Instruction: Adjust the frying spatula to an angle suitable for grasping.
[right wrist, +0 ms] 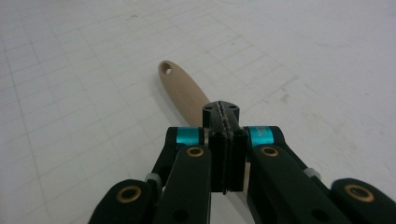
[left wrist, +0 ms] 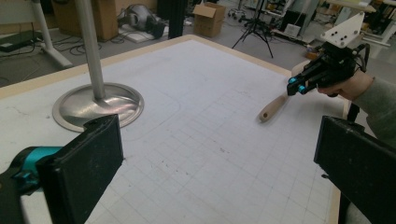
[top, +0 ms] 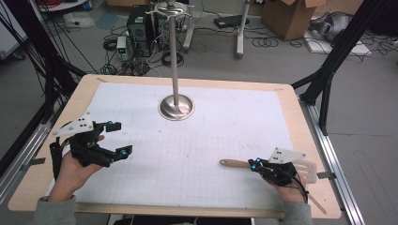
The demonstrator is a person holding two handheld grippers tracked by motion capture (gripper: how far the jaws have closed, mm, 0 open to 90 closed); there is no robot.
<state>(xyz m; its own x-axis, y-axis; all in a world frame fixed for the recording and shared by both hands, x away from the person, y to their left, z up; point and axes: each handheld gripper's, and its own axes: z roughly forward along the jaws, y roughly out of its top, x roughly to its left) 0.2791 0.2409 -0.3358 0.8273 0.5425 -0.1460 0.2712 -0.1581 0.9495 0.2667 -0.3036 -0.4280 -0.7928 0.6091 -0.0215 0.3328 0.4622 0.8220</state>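
table: wooden top, light edge, covered by a white gridded mat over nearly the whole surface.

metal stand: round steel base on the far middle of the mat, thin upright pole rising from it toward the top of the high view. in the left gripper view the base sits just beyond the left jaw, nothing touching it.

left tongs: held in the person's left hand over the near left part of the mat, wide open, nothing between the jaws. left gripper view confirms: the two black pads stand far apart at either edge of that view, bare mat between them. well apart from the spatula.

right tongs: held in the person's right hand at the near right of the table, jaws pressed together. in the right gripper view the pads meet with no visible gap, right over the handle; the wood runs out from under them. whether they actually pinch the wood or just sit closed on top of it, cannot tell.

wooden spatula: lies flat on the mat at the near right, handle pointing left toward the table's middle, slotted blade toward the right edge beside the hand. handle end has a small hanging hole, clear in the right gripper view.
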